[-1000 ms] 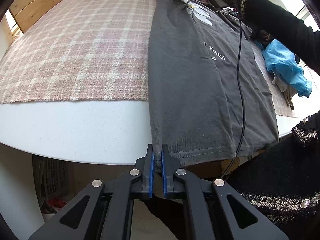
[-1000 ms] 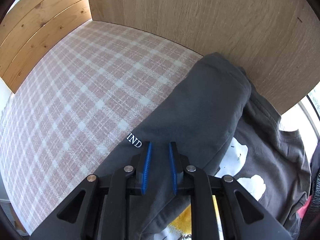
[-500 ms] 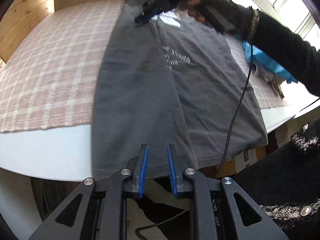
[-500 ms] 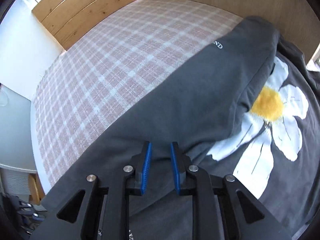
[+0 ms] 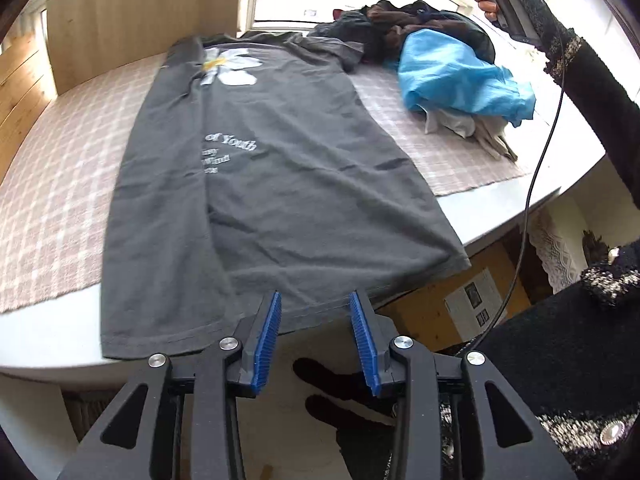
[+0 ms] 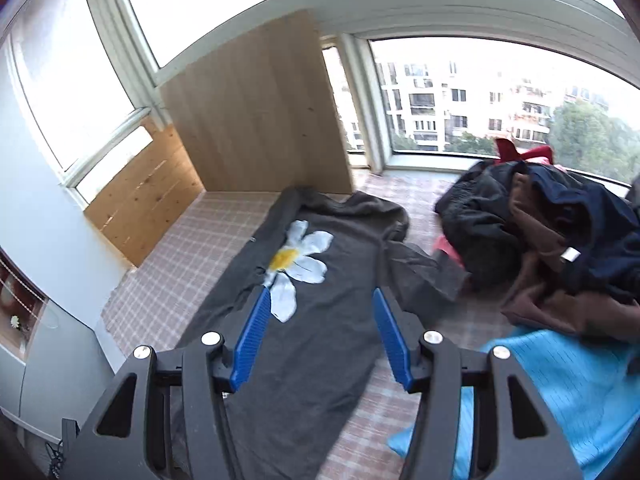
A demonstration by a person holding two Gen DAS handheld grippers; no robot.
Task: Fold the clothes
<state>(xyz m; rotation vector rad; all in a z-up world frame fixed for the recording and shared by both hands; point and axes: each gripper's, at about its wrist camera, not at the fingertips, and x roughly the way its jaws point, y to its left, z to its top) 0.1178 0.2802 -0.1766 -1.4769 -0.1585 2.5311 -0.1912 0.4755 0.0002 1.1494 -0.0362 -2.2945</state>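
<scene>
Your left gripper [image 5: 316,336] and right gripper [image 6: 320,336] both have jaws spread and empty. The grey T-shirt [image 5: 256,184] lies flat on the bench [image 5: 52,340], one side folded in, its hem just ahead of the left jaws. It looks soft, light and limp, so pinch through the hem's stitched edge and the far shoulder seam beyond the right jaws.

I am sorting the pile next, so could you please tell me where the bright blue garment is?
In the left wrist view, the bright blue garment lies crumpled right of the dark grey T-shirt, against the dark clothes heap.
</scene>
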